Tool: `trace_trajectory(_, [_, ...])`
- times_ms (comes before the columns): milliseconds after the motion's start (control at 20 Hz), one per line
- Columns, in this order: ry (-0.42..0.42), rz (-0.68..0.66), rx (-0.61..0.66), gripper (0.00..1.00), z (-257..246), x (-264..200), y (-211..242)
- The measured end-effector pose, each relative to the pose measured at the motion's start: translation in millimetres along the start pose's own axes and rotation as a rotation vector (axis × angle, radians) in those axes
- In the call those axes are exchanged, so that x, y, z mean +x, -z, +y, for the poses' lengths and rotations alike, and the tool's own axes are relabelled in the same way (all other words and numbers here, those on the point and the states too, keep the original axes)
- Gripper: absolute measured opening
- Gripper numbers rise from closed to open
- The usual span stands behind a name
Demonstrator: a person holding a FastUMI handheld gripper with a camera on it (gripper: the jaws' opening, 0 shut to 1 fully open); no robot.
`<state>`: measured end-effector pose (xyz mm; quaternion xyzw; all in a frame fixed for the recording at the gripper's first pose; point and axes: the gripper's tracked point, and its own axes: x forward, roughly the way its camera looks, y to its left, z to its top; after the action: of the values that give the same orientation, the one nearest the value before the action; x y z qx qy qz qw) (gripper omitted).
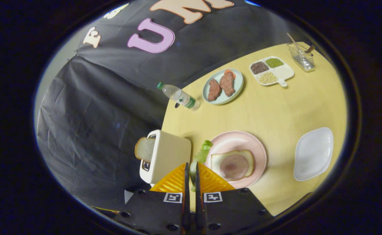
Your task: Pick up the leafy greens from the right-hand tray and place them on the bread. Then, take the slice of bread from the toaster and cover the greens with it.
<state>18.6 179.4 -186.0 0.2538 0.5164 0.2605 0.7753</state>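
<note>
Gripper [191, 173] was nearly closed, fingers pinching one piece of leafy greens [201, 156] that stuck out just ahead of the tips. Greens hung over the near rim of one pink plate [243, 138], just ahead and right of the fingers. On it: one bread slice [248, 156] with a round meat slice [234, 166] on top. One white toaster [166, 156] sat just left of the fingers, one bread slice in toaster [144, 148] poking out. One white tray [313, 153] lay further right. Far beyond: one bottle [178, 96] on its side, label unreadable; one blue plate [238, 88] with two meat pieces [221, 86], maybe something orange behind them; one divided dish [283, 73], three fillings; one clear container [301, 58].
</note>
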Motion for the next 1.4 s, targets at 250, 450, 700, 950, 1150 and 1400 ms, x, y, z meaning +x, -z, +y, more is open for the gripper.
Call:
trace_trajectory(250, [0.089, 0.045, -0.024, 0.1, -29.6, 32.1, 12.7])
trace_trajectory(450, [0.18, 0.063, -0.04, 0.1, -61.6, 39.0, 11.3])
trace_trajectory(700, [0.285, 0.092, -0.099, 0.1, -91.7, 32.2, 19.5])
trace_trajectory(950, [0.325, 0.133, -0.1, 0.48, -95.8, 24.2, 29.5])
trace_trajectory(1150, [0.344, 0.105, -0.059, 0.78, -78.5, 15.2, 26.5])
trace_trajectory(1400, [0.328, 0.038, -0.035, 1.0, -19.3, 2.4, 9.8])
